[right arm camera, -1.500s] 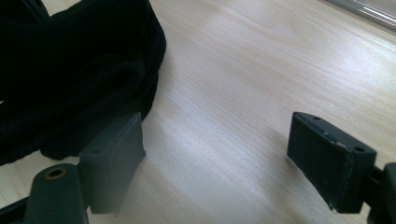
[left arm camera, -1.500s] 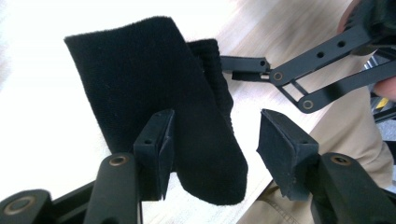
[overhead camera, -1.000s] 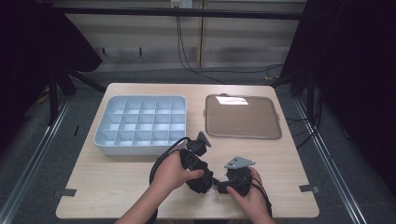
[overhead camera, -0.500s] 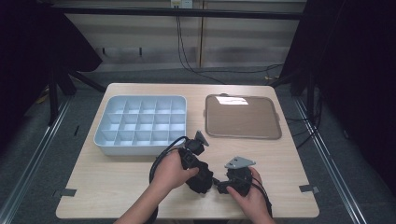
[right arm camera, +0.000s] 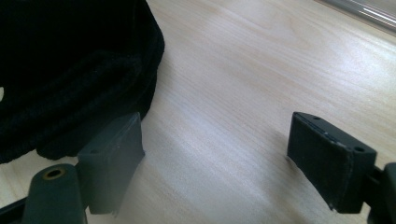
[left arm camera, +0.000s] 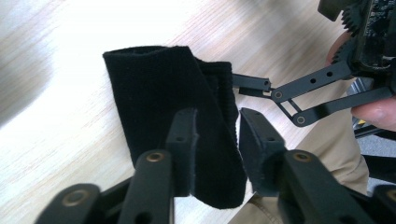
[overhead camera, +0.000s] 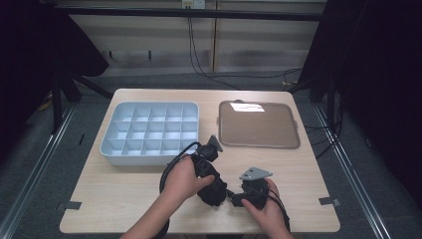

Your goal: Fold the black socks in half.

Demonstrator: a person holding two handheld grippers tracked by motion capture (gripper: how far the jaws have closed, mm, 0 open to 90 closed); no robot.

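Note:
A black folded cloth (overhead camera: 213, 193) lies near the table's front edge, between the person's two hands. In the left gripper view the cloth (left arm camera: 163, 88) runs up from between the two jaws, and my left gripper (left arm camera: 217, 140) is shut on its near end. My left gripper (overhead camera: 211, 180) points down and toward the person. My right gripper (overhead camera: 234, 197) sits just right of the cloth and points left at it. Its jaws stand wide apart, so my right gripper (right arm camera: 219, 158) is open, and the cloth (right arm camera: 70, 70) bulges beside its left jaw.
A pale blue tray (overhead camera: 107, 147) with several compartments stands at the back left. A brown flat tray (overhead camera: 259, 127) is at the back right. Bare wooden tabletop (overhead camera: 119, 199) surrounds the hands, with the front edge close behind them.

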